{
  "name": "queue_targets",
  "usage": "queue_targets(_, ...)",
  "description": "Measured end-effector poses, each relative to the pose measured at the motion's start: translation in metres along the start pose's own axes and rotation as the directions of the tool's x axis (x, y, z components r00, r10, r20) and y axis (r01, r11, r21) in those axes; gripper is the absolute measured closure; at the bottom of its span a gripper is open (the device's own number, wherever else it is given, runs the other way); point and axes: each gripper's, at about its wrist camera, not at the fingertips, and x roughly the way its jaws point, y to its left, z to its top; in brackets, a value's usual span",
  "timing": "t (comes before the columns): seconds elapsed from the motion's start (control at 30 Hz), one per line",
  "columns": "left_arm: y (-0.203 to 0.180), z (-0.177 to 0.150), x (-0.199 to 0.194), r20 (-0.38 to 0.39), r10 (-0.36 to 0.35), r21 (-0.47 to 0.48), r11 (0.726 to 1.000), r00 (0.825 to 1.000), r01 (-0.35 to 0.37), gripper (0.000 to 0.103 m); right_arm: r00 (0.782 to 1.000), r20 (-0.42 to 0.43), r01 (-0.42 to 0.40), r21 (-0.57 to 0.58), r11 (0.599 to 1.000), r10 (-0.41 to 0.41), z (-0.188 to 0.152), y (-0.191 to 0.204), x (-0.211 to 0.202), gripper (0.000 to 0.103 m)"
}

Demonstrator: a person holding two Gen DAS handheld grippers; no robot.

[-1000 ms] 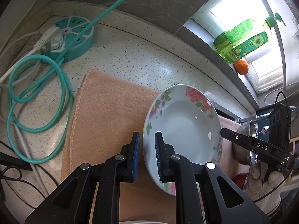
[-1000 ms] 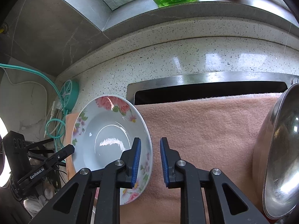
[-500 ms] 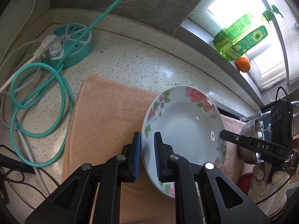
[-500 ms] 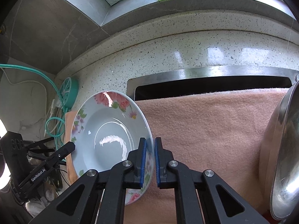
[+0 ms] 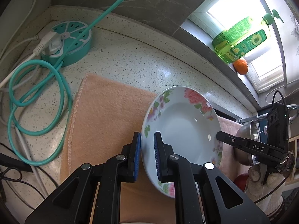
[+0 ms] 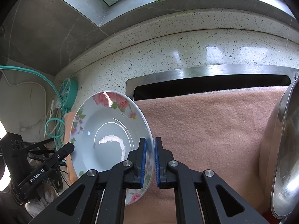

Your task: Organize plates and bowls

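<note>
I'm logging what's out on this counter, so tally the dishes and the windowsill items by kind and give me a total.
Floral plates: 1
Steel bowls: 1
Green soap bottles: 1
Oranges: 1
Total: 4

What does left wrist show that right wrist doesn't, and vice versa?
Left wrist only: the coiled teal cable on the counter, the white plug in the power strip's top face, the soap bottle's pump.

Right wrist only: the sink opening behind the towel, the large steel bowl up close at the right.

Both: the floral plate, pinched at opposite rims by the left tongs and right tongs; peach towel, teal power strip, orange.
</note>
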Motion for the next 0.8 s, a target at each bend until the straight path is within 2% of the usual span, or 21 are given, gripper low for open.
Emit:
queue_targets(0.57, 0.001, -0.008, -0.009, 0.008, -0.004, -0.007, 1.000, 1.000, 0.004, 0.091, 1.000, -0.011, -0.019, 0.007, 1.000, 0.019, -0.008, -0.003, -0.005, 0.095)
queue_targets(0.8, 0.000, -0.016, -0.006, -0.002, 0.016, 0.000, 1.000, 1.000, -0.016, 0.093, 1.000, -0.015, -0.016, 0.004, 1.000, 0.016, -0.014, -0.004, -0.008, 0.095)
